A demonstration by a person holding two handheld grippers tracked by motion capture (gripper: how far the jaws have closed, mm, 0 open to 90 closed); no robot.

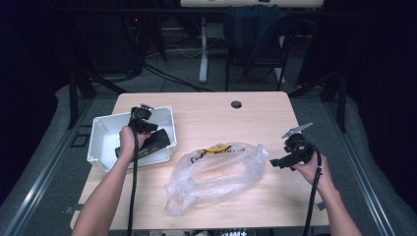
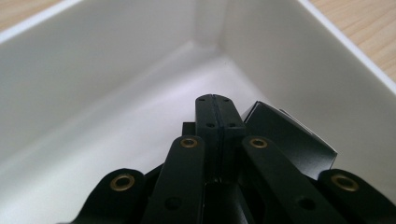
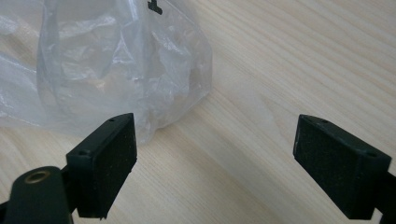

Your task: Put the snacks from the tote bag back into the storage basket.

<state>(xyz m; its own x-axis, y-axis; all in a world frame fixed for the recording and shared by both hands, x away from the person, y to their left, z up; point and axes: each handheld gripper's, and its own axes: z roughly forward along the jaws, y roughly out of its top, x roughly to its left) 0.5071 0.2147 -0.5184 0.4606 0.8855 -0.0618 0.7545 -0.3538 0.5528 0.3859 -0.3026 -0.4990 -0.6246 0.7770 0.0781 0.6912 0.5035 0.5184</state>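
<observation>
A white bin stands on the left of the wooden table, with a black box lying inside it. My left gripper hangs over the bin. In the left gripper view its jaws are pressed together with nothing between them, just above the black box and facing a corner of the bin. A crumpled clear plastic bag lies mid-table. My right gripper is open beside the bag's right end. Its pads stand wide apart, low over the wood, facing the bag.
A round cable hole sits near the table's far edge. Beyond the table are a chair with dark cloth and cables on the floor. Bare wood lies to the right of the bag and behind it.
</observation>
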